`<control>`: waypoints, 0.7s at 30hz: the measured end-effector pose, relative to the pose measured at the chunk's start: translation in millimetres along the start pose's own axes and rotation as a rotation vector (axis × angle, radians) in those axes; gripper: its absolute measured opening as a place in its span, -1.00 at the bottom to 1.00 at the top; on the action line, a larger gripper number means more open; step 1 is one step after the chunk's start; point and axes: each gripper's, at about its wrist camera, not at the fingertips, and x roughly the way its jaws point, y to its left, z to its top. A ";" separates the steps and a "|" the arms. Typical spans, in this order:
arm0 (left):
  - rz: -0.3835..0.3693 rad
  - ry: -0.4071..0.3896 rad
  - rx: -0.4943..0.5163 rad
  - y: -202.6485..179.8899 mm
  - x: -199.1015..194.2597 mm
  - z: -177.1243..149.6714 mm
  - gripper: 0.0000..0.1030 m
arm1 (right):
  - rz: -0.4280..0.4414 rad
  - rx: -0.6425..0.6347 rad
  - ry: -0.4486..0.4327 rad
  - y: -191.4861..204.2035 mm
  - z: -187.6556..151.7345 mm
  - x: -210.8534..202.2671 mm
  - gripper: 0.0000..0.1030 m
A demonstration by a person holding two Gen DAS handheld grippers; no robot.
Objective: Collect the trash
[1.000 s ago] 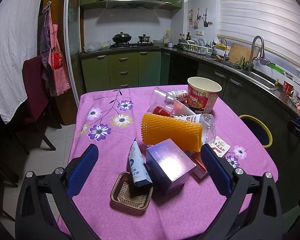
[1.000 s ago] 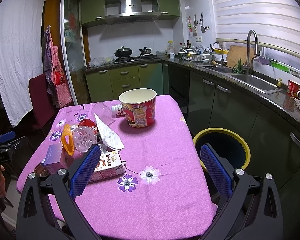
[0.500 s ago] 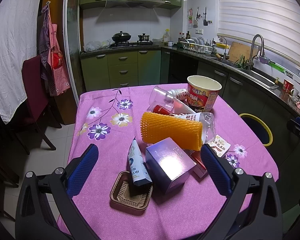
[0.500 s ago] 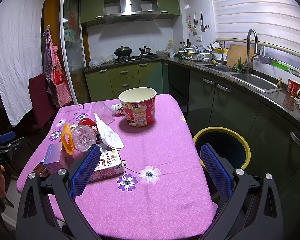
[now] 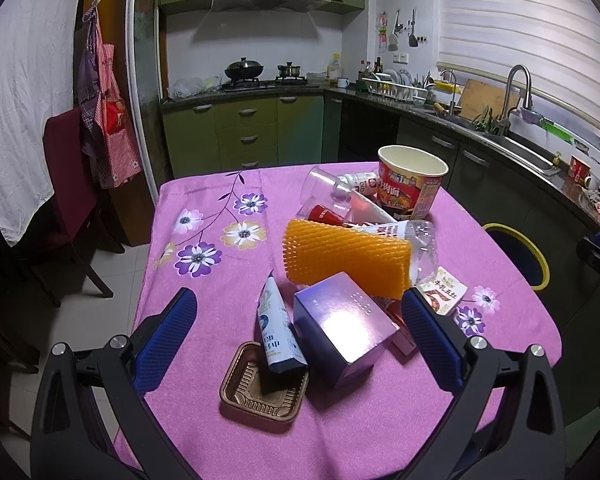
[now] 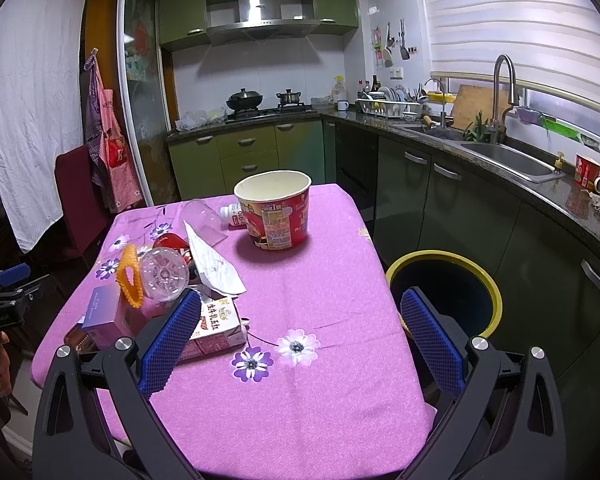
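Trash lies in a pile on the pink flowered tablecloth [image 5: 204, 216]: a purple box [image 5: 342, 330], a white tube [image 5: 274, 330] leaning in a brown plastic tray [image 5: 260, 394], an orange foam net [image 5: 344, 262], a clear bottle [image 5: 418, 242], a milk carton [image 6: 216, 330] and a red noodle cup [image 6: 278, 210]. My left gripper [image 5: 296, 340] is open above the near table edge, with the box and tube between its pads. My right gripper [image 6: 300, 340] is open over bare cloth, its left pad [image 6: 172, 340] in front of the carton. A yellow-rimmed bin [image 6: 446, 296] stands right of the table.
A clear cup [image 5: 324, 192] and a small white bottle [image 6: 234, 216] lie behind the pile. A crumpled paper [image 6: 214, 264] lies by the clear bottle. A dark red chair [image 5: 68, 184] stands left of the table. Kitchen counters and a sink [image 6: 508, 160] run along the right wall.
Both grippers stay open. The views have barely shifted; the left gripper has eased slightly. No trash has moved.
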 end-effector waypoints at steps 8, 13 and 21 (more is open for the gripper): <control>0.007 0.091 -0.035 37.1 58.7 51.9 0.89 | 0.110 -0.044 0.167 -3.4 42.7 64.4 0.92; 0.063 0.106 -0.062 66.4 117.4 91.6 0.89 | 0.180 -0.042 0.242 -1.4 92.8 116.8 0.92; 0.048 0.153 -0.091 89.2 219.1 129.4 0.89 | 0.146 -0.041 0.391 3.6 171.2 227.6 0.92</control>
